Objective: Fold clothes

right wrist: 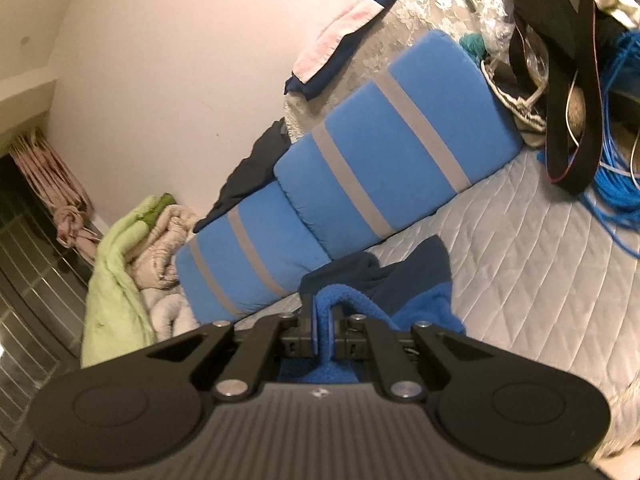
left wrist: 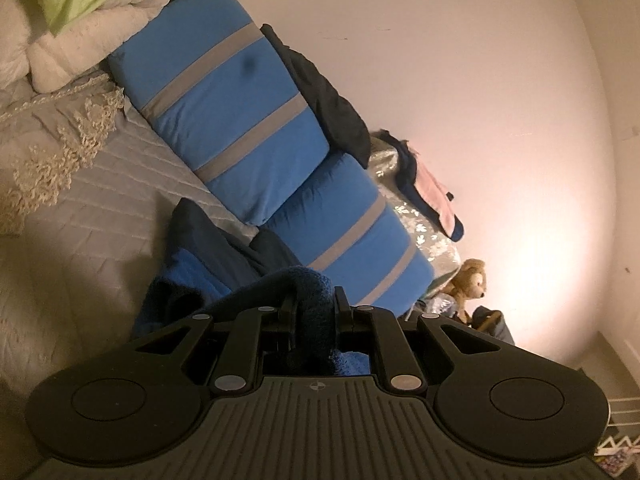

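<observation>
**A:** What does the left gripper (left wrist: 314,300) have?

**B:** It is clenched on a thick fold of the blue garment (left wrist: 312,284). Dark navy, fuzzy cloth bunches between the two fingers and spills back toward the camera. The rest of the garment trails down to the left onto the bed (left wrist: 80,208), where a brighter blue panel shows among the navy.

**A:** And the right gripper (right wrist: 323,314)?

**B:** Also clamped tight, on a thin edge of the same blue garment (right wrist: 420,280). A bright blue knit strip runs straight up between its fingers, loops over, and drops to the right. Beyond it the cloth lies spread on the quilted grey cover of the bed (right wrist: 540,260), navy at the top, bright blue below.

**A:** So where is the garment as a whole?

**B:** Part of it is pinched in both grippers and part is draped on the bed, just in front of the blue cushions (right wrist: 360,168).

**A:** What else is around?

**B:** The cushions carry grey stripes and lean along the pale wall (left wrist: 440,80). A dark garment (left wrist: 332,108) is wedged behind them. Farther along sits a folded pink and navy cloth (right wrist: 340,28) on a silvery patterned cover. In the left wrist view a stuffed toy (left wrist: 468,280) sits by the wall, and a light green blanket (right wrist: 116,272) with cream bedding lies at the cushions' other end. Blue cord (right wrist: 616,152) and a black strap (right wrist: 568,92) pile up at the right wrist view's upper right.
</observation>
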A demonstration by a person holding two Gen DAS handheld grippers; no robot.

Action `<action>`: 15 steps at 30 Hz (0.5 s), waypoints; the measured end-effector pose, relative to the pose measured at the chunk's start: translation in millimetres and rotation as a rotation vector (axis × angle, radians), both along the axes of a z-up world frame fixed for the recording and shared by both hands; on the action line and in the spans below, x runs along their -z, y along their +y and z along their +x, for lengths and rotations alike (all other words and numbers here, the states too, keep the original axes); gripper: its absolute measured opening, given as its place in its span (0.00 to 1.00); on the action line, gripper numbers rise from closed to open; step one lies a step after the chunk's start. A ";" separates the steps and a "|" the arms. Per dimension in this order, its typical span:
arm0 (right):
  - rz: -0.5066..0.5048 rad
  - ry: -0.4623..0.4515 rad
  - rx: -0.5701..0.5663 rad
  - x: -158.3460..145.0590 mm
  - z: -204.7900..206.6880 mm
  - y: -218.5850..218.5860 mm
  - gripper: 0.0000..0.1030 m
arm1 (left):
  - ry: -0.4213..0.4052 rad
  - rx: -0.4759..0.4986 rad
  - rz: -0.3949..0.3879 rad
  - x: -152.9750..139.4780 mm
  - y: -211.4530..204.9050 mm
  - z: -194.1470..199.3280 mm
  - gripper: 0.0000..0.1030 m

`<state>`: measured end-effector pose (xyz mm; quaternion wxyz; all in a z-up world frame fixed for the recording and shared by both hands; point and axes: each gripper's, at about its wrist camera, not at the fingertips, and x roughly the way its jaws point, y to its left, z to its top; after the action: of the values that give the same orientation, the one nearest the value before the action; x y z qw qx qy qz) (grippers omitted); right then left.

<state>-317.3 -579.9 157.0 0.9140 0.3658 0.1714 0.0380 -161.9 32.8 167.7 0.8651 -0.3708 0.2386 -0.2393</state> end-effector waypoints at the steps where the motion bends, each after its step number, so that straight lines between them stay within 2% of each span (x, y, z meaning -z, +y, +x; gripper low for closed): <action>1: -0.009 0.004 0.006 -1.0 4.6 -0.9 0.05 | -0.003 0.002 0.008 -1.4 -1.0 4.2 0.15; 15: -0.069 0.050 0.073 0.6 70.4 -12.5 0.05 | -0.003 -0.010 0.065 -0.2 -12.0 63.6 0.15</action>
<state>-246.9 -592.3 156.3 0.9223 0.3407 0.1822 -0.0103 -98.2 20.8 167.9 0.8783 -0.3432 0.2429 -0.2275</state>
